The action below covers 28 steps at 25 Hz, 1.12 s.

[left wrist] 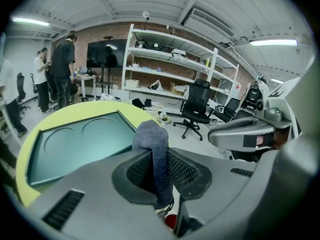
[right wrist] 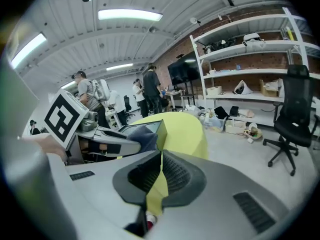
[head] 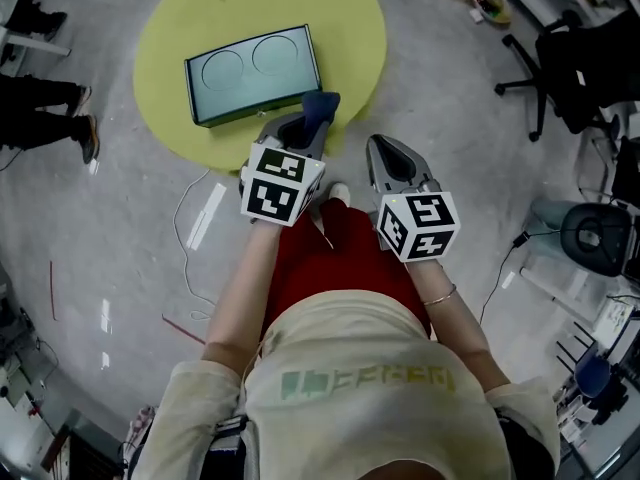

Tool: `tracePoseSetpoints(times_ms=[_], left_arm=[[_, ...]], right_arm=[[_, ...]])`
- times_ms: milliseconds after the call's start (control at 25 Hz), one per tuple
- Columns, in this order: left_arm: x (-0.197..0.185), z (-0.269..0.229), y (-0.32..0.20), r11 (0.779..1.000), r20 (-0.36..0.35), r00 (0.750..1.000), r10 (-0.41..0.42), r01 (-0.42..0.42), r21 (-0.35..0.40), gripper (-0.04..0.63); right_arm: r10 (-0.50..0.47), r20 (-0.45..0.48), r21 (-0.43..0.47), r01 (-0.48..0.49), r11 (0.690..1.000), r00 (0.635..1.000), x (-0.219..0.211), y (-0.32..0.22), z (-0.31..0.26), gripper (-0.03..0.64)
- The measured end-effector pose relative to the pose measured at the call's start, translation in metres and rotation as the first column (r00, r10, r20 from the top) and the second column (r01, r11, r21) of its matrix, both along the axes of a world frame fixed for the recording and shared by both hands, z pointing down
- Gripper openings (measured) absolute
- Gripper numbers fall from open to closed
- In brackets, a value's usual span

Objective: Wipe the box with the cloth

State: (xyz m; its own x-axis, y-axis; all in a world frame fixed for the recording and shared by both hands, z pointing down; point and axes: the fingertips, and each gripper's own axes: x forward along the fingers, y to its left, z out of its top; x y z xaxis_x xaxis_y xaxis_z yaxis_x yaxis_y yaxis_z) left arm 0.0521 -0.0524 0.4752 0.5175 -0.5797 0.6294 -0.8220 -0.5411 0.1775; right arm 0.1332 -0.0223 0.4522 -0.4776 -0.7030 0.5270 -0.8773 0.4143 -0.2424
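A dark green box [head: 252, 73] with two round hollows in its top lies on a round yellow-green table [head: 350, 28]. My left gripper [head: 303, 128] hovers at the box's near right corner, shut on a blue-grey cloth [head: 321, 105] that sticks up from between its jaws. In the left gripper view the cloth [left wrist: 152, 141] hangs folded over the jaws, with the box [left wrist: 80, 144] just beyond it to the left. My right gripper [head: 386, 151] is beside the left one, off the table's edge. Its jaws are together and hold nothing. The right gripper view shows the box corner [right wrist: 160, 128] ahead.
Black office chairs [head: 570, 63] stand to the right. A white cable [head: 185, 228] and a red one [head: 185, 330] lie on the grey floor at left. People's legs [head: 45, 108] are at the far left. White shelves [left wrist: 165, 71] line the brick wall behind the table.
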Motion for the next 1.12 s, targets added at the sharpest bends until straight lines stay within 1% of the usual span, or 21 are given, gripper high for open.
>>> tracePoseSetpoints(times_ms=[80,160,280,400,640,800,1120], left_arm=[[0.012,0.017,-0.006,0.999,-0.009,1.000,0.030,-0.030,-0.034,0.065],[0.018,0.034,-0.011,0.996,-0.022,0.999,0.038,-0.039,-0.076,0.066],[0.013,0.056,-0.014,0.991,-0.049,0.999,0.012,-0.018,-0.134,0.066],[-0.006,0.066,-0.016,0.986,-0.070,0.997,-0.028,0.016,-0.163,0.066],[-0.058,0.076,-0.005,0.979,-0.092,0.992,-0.087,0.068,-0.192,0.066],[-0.090,0.074,0.002,0.975,-0.089,0.988,-0.125,0.106,-0.195,0.066],[-0.149,0.071,0.014,0.967,-0.093,0.981,-0.168,0.146,-0.207,0.066]], right_arm=[[0.020,-0.013,-0.017,-0.021,1.000,1.000,0.010,0.000,0.008,0.038],[0.034,-0.025,-0.033,-0.035,0.999,0.999,0.017,-0.001,0.015,0.038],[0.043,-0.039,-0.056,-0.046,0.997,0.998,0.020,0.001,0.024,0.038],[0.039,-0.047,-0.071,-0.043,0.997,0.998,0.010,0.003,0.030,0.038],[-0.006,-0.054,-0.083,0.002,0.997,0.999,-0.036,0.008,0.037,0.038],[-0.047,-0.049,-0.076,0.043,0.996,0.998,-0.067,0.005,0.034,0.038],[-0.129,-0.023,-0.085,0.126,0.988,0.991,-0.142,-0.002,0.041,0.038]])
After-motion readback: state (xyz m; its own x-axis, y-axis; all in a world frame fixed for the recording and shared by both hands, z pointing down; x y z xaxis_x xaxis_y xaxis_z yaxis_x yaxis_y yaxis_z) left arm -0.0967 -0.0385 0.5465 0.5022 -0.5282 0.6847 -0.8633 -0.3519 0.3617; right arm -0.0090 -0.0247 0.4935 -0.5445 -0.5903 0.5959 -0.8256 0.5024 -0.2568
